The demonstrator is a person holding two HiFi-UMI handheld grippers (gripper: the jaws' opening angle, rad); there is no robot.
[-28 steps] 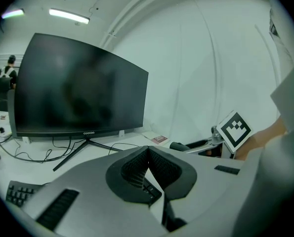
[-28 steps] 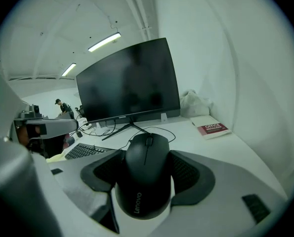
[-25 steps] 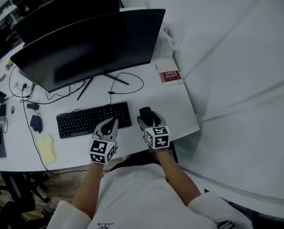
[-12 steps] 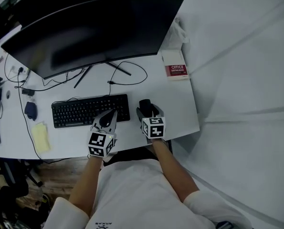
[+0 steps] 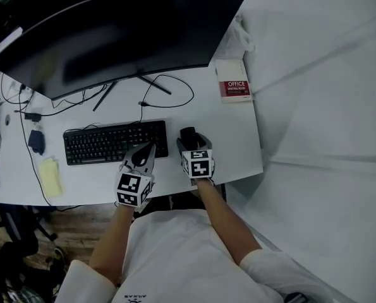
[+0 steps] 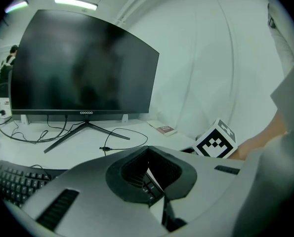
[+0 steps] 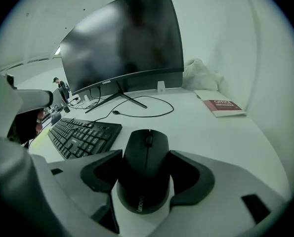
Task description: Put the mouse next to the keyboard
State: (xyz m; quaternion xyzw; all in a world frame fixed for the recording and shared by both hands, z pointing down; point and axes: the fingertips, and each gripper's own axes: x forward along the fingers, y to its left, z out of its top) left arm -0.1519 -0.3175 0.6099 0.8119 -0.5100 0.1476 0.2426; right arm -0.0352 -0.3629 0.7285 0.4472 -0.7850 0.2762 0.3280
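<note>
A black mouse (image 5: 188, 135) (image 7: 146, 167) lies on the white desk (image 5: 238, 137), a short gap to the right of the black keyboard (image 5: 115, 142) (image 7: 82, 135). My right gripper (image 5: 189, 145) (image 7: 147, 169) is shut on the mouse, with a dark pad against each of its sides. My left gripper (image 5: 148, 149) (image 6: 147, 152) hovers over the keyboard's front right corner. Its jaws are shut, tips together, with nothing between them.
A wide curved monitor (image 5: 112, 36) stands behind the keyboard, with a loose cable (image 5: 169, 96) looping by its stand. A red-and-white book (image 5: 233, 88) lies at the back right. A yellow pad (image 5: 50, 175) sits at the left. The desk's right edge (image 5: 258, 150) is close to the mouse.
The head view has shifted, so everything sits a little higher and further left in the picture. Both grippers and the mouse keep their places relative to the keyboard.
</note>
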